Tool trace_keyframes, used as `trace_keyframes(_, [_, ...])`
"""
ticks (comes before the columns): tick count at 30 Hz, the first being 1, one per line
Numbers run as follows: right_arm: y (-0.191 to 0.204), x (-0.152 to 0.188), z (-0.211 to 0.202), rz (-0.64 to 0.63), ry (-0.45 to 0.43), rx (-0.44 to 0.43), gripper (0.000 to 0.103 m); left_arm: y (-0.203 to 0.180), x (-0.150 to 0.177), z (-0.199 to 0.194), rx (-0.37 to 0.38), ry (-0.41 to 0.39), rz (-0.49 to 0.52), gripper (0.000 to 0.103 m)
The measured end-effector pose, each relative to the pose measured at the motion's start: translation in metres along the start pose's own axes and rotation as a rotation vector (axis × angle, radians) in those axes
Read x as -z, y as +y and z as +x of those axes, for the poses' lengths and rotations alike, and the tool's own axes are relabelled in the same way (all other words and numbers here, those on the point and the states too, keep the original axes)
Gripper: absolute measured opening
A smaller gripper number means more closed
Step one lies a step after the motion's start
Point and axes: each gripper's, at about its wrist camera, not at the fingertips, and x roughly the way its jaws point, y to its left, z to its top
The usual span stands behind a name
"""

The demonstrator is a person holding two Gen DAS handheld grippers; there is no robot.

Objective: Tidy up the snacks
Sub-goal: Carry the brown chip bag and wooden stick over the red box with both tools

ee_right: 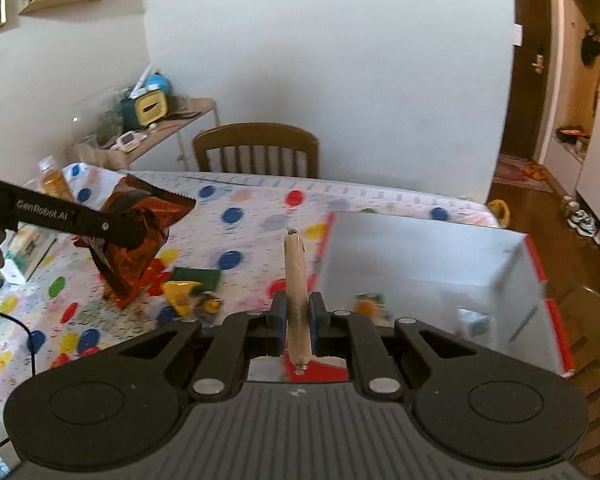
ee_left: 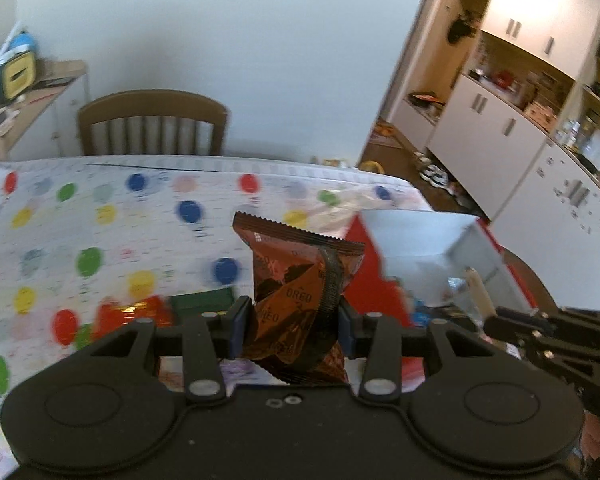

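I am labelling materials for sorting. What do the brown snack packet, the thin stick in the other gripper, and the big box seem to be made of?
Brown snack packet: glossy plastic or foil film; it creases, shines, and has saw-tooth sealed ends.
Thin stick: a beige sausage-like snack in a smooth casing, probably plastic, with a small metal-looking clip at each end.
Big box: likely cardboard; matte white inside, red outside, with flat folded walls.

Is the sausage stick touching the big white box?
Apart. In the right wrist view the right gripper pinches the sausage stick upright, lifted above the table, and spotted tablecloth shows between the stick and the white box wall.
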Motion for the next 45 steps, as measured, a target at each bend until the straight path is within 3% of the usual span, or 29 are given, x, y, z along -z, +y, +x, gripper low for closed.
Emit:
trace_keyframes(11, [-0.085,0.003,0.001,0.054,0.011,0.073,0.011,-0.091,-0.006,0.042,0.056,0.040,0.076,0.041])
trace_keyframes(20, [-0.146,0.007,0.033,0.121,0.073,0.108,0.011,-0.143,-0.021,0.101,0.041,0.094,0.111,0.041])
trace_keyframes(33, [-0.164,0.017,0.101,0.122,0.213,0.075,0.011,-0.176,-0.035,0.193,-0.011,0.212,0.120,0.041])
trace_keyframes(45, [-0.165,0.027,0.130,0.089,0.299,0.015,0.011,-0.193,-0.026,0.239,-0.045,0.307,0.169,0.041])
